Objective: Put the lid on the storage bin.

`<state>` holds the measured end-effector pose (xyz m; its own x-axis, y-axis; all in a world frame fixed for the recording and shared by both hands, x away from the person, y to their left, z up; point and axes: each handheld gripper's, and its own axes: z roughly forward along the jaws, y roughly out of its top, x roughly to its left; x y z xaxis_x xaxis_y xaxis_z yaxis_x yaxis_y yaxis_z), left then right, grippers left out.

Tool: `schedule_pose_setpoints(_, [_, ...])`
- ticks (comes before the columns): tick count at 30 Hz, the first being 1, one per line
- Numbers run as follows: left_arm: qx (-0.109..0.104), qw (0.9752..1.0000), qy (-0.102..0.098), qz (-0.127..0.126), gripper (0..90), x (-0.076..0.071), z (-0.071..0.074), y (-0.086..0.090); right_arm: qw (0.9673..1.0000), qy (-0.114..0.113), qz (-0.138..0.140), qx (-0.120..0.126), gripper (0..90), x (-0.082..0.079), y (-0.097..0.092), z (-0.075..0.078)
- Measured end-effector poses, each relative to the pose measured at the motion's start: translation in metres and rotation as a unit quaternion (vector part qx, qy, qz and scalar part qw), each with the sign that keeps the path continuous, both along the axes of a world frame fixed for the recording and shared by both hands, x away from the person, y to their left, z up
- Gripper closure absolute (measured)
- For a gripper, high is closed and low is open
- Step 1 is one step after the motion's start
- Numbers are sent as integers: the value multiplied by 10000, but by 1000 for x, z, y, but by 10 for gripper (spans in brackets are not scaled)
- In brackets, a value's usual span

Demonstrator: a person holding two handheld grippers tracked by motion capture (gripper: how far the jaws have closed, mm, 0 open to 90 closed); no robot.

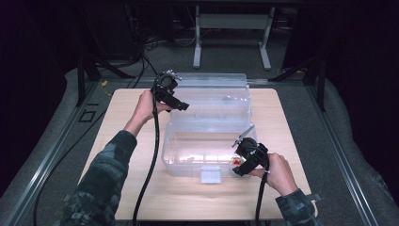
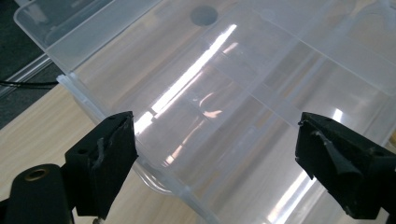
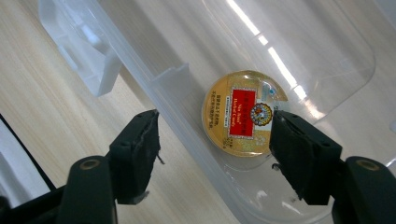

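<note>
The right hand-held gripper (image 3: 215, 154) hangs over the front right corner of the clear plastic box (image 1: 188, 162), jaws apart with nothing pinched. One jaw sits outside the box's front wall over the table (image 1: 131, 117), the other inside, just beside a small round tin (image 3: 243, 114) with a gold lid and a red label. So the jaws straddle the wall and the near edge of the tin rather than gripping either one. In the high view the tin shows as a little red spot (image 1: 235, 161) at that same corner, lying flat on the box floor.

The left hand-held gripper (image 2: 217, 154) is up at the back, jaws wide apart, pointing at the box's lid (image 1: 211, 96), which is folded open behind the box. Nothing is between them but the see-through plastic farther off.

My take on handling: the tin looks light and rigid, but its lid is glossy and low, so probably slippery. I'd grab it across the rim, opposite sides, not by the flat top. It's tucked close to the wall, so there isn't much room for a jaw there. The box is thin clear plastic, likely flexy and easy to shove around, so steadying the lid or back edge with the left one makes sense.
</note>
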<state>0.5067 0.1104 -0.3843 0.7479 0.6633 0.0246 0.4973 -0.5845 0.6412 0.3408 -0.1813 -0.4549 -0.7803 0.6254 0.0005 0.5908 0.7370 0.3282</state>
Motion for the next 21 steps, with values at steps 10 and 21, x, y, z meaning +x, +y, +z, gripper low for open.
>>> schedule_pose_setpoints(10, [-197,9997,-162,47,227,10,4,-4,9998,-194,-60,25,395,0,2,-7])
schedule_pose_setpoints(21, [-3,9992,43,-396,379,9,-6,-26,9998,-166,-20,61,467,-1,3,-11])
